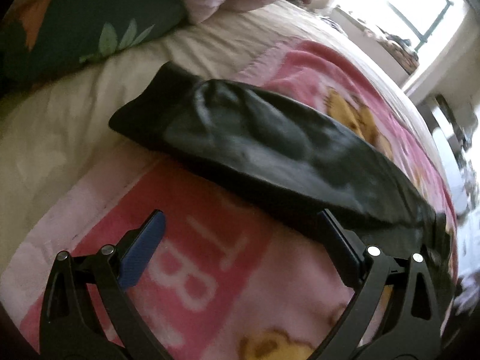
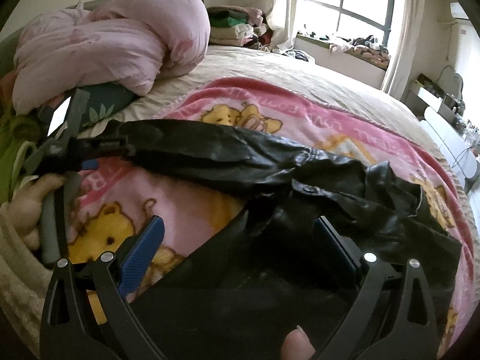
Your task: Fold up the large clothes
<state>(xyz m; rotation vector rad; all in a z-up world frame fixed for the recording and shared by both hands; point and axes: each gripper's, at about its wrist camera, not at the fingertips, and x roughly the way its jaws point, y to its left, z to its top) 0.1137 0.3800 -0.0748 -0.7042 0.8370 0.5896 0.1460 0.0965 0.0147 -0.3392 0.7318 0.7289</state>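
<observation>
Pink cartoon blanket (image 2: pixel 300 120) covers bed; black jacket (image 2: pixel 240 156) across centre frame; window (image 2: pixel 360 3) upper right. Both grippers, left gripper (image 1: pixel 240 225) and right gripper (image 2: pixel 240 225), gape, empty.

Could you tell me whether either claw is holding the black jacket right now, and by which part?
Neither: both the left claw and right claw are open, holding nothing; the black jacket lies loose.

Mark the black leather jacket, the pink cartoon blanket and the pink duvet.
black leather jacket (image 2: pixel 270 156): right wrist view, on the outstretched sleeve.
pink cartoon blanket (image 1: pixel 195 270): left wrist view, on the lettered pink patch between the open fingers.
pink duvet (image 2: pixel 120 45): right wrist view, on the bundled top.
</observation>
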